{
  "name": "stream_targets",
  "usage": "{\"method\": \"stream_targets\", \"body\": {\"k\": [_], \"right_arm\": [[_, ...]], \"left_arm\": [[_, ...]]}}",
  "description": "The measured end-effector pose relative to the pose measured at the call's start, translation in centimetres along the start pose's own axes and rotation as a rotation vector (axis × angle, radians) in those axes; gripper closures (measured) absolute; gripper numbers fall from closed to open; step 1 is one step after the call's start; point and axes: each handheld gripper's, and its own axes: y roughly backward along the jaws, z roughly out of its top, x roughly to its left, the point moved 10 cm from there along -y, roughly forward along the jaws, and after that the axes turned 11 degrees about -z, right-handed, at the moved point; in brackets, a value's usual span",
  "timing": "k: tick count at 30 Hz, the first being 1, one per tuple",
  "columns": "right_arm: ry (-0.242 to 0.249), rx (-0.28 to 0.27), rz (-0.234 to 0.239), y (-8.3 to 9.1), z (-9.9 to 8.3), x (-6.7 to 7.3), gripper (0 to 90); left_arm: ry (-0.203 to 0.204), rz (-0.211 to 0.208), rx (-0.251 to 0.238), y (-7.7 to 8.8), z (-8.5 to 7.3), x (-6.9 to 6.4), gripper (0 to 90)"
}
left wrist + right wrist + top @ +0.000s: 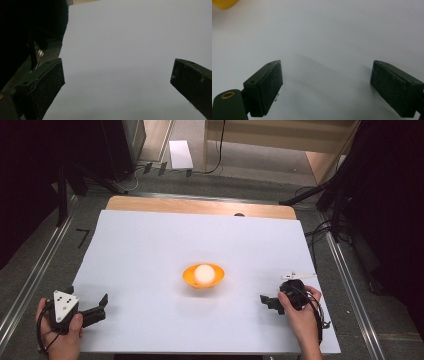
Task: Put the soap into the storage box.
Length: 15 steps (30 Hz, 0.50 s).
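White sheet point(150, 250) covers the wooden table point(200, 206), dark floor and rails either side, cables far right. Orange bowl point(203, 275) sits mid-sheet with a white ball point(204, 273) resting in it; nothing else on the sheet.

I hold my left gripper point(102, 306) at the near left corner of the sheet and my right gripper point(264, 301) at the near right, both well apart from the bowl, which lies between them and a bit farther out. Left gripper view: jaws spread wide, bare white sheet between them, table edge and dark floor off to one side. Right gripper view: jaws spread wide too, nothing between them, a sliver of the orange bowl point(224, 3) at the top left corner.

Risks, as I judge them:
- Ball is round and smooth. If I pinch off-centre it likely squirts out, rolls over the sheet and maybe off the edge.
- Bowl looks light and shallow. A jaw tip hitting the rim on the way in could slide or tip it and spill the ball.
- If I grab the bowl by one side of the rim, it may tilt and the ball rolls out.
- Both grippers aim inward, so reaching together could make them collide over the bowl.
- Left gripper sits near the sheet edge; dragging it could wrinkle or shift the sheet.
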Motion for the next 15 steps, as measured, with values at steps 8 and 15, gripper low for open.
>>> {"method": "stream_targets", "body": {"k": [8, 15], "right_arm": [[-0.011, -0.071, -0.017, 0.6, -1.0, -1.8, 12.8], [-0.014, -0.177, -0.021, 1.6, -1.9, -3.4, 12.8]], "left_arm": [[0.003, -0.003, 0.000, 0.0, 0.0, 0.0, 0.0], [0.006, -0.005, -0.004, 0.0, 0.0, 0.0, 0.0]]}}
